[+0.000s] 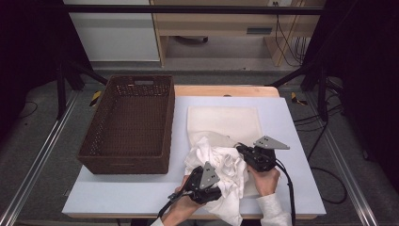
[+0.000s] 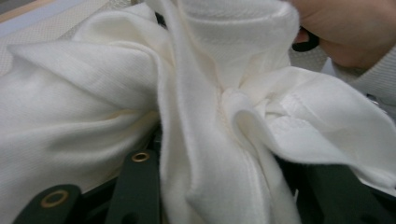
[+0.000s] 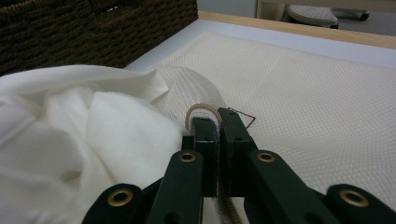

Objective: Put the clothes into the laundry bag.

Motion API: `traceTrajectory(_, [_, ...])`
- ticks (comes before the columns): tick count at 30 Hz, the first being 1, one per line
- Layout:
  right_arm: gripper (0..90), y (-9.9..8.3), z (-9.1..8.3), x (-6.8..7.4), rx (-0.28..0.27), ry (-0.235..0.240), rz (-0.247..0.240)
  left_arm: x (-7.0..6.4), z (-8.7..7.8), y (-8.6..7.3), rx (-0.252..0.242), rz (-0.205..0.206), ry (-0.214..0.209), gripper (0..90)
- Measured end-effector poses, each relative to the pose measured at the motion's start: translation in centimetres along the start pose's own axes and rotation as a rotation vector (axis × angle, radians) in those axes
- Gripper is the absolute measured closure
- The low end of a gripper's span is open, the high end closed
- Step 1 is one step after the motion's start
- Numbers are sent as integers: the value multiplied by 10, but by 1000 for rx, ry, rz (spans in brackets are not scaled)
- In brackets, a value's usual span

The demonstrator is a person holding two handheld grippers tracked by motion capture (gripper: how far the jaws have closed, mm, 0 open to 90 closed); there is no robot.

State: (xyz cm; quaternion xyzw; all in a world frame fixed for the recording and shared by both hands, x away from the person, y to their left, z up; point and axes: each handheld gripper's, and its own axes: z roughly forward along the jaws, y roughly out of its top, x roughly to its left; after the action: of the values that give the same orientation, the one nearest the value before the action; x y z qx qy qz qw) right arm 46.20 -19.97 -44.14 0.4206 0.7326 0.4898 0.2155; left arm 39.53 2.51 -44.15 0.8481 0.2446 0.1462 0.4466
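While the right claw (image 3: 217, 122) pinches the edge of a cream mesh laundry bag (image 1: 225, 121) lying flat on the pale blue worktop (image 1: 291, 188), the left claw (image 2: 219, 186) grips a crumpled white cloth (image 1: 221, 165) bunched beside a brown woven basket (image 1: 129, 125).

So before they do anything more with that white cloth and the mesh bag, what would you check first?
1. Right gripper clamped on the mesh bag's edge: ok, jaws closed on the rim.
2. Left gripper holding the white cloth: cannot tell, fabric hides the jaw tips.
3. Bag mouth open enough: cannot tell, only a lifted rim shows.
4. Cloth bunched rather than spread: ok.
5. Wicker basket out of the way: ok, it stands apart to the left.
6. Bag lying flat on the table: ok beyond the lifted edge.
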Motion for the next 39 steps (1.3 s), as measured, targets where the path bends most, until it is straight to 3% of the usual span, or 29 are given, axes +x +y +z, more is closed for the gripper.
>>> traceTrajectory(3, [872,-2,0,0,2,-2,0,2,-1,2,-1,-31,8,390])
traceTrajectory(6, [872,-3,-1,-2,2,-6,7,1,-3,9,26,-37,-3,351])
traceTrajectory(10, [872,-3,-1,-1,-2,-11,-2,0,-2,17,50,-26,5,354])
traceTrajectory(15, [872,-2,-3,-1,-3,-13,-1,-2,-1,25,68,-45,-7,468])
traceTrajectory(17, [872,-3,-2,-1,-6,-12,0,-7,-2,28,53,-24,-17,529])
traceTrajectory(22, [872,-2,-2,1,-12,-14,2,-21,2,34,46,41,-53,572])
traceTrajectory(24, [872,-2,-3,1,-16,-9,4,-27,10,32,68,75,-49,573])
traceTrajectory(27, [873,1,-6,2,-35,-10,0,-29,24,28,84,89,-27,572])
traceTrajectory(30, [872,5,-15,1,-71,2,14,-20,38,22,132,74,-28,562])
traceTrajectory(32, [872,7,-19,1,-89,18,31,-12,41,20,119,25,-67,553])
traceTrajectory(37, [872,3,-15,4,-69,13,16,-15,35,21,110,40,-38,482])
traceTrajectory(39, [872,2,-15,3,-62,11,6,-15,28,23,113,-4,-62,425])
